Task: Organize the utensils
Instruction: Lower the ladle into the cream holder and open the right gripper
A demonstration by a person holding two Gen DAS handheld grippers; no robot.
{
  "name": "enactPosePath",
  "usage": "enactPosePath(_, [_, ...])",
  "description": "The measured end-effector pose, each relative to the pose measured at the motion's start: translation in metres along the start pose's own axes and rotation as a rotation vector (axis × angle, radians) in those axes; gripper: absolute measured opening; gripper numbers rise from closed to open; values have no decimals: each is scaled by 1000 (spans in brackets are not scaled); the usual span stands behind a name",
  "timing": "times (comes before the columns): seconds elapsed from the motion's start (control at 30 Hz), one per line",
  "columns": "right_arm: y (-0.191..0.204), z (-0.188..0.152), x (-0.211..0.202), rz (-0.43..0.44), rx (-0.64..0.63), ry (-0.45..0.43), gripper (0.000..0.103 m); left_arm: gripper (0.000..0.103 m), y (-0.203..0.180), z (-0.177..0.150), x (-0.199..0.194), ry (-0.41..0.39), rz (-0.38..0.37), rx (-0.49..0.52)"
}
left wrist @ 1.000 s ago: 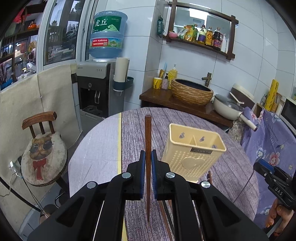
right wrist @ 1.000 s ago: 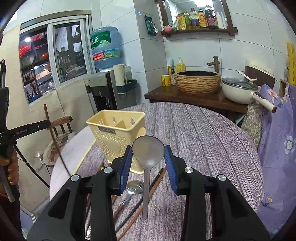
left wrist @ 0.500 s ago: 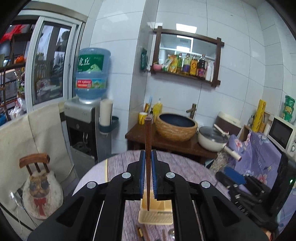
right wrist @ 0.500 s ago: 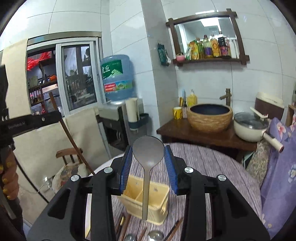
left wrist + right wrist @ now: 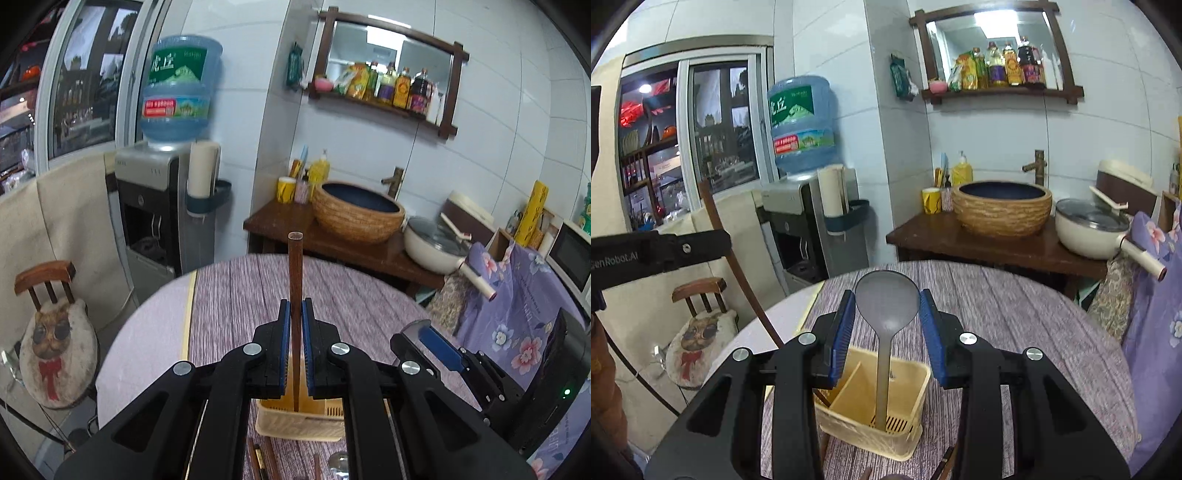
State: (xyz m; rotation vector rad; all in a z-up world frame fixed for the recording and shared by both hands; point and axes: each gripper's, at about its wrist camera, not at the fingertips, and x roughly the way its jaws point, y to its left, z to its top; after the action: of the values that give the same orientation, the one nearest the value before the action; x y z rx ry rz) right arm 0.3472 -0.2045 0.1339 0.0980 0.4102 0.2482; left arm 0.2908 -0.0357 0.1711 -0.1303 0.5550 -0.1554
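Observation:
My left gripper [image 5: 294,310] is shut on a brown wooden chopstick [image 5: 295,266] that stands upright. Its lower tip reaches into the yellow plastic utensil basket [image 5: 299,424] just below. In the right wrist view that chopstick [image 5: 738,258] slants down from the left gripper [image 5: 665,251] into the basket's left compartment. My right gripper [image 5: 886,299] is shut on the bowl of a grey spoon [image 5: 886,306]. The spoon's handle hangs straight down into the right compartment of the basket [image 5: 908,384]. The right gripper [image 5: 436,343] shows beside the left one.
The basket stands on a round table with a purple striped cloth [image 5: 1015,317]. Loose chopsticks [image 5: 258,461] and a spoon [image 5: 338,461] lie in front of it. A chair with a cat cushion [image 5: 55,347] stands at the left. A wooden counter [image 5: 997,243] with a woven basin stands behind.
Both grippers have risen and moved forward over the basket. The chopstick and the spoon handle, which hung short of it before, now reach down into its compartments.

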Motion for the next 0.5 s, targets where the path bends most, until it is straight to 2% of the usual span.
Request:
enactPosePath(0.13, [3, -24, 3, -13, -32, 3, 37, 8, 2, -23, 11, 34, 6, 16])
enactPosePath(0.33, [6, -40, 7, -17, -66, 17, 37, 8, 6, -38, 25, 77, 2, 4])
enactPosePath(0.5, [6, -51, 12, -29, -82, 41, 37, 8, 4, -43, 26, 69, 16, 31])
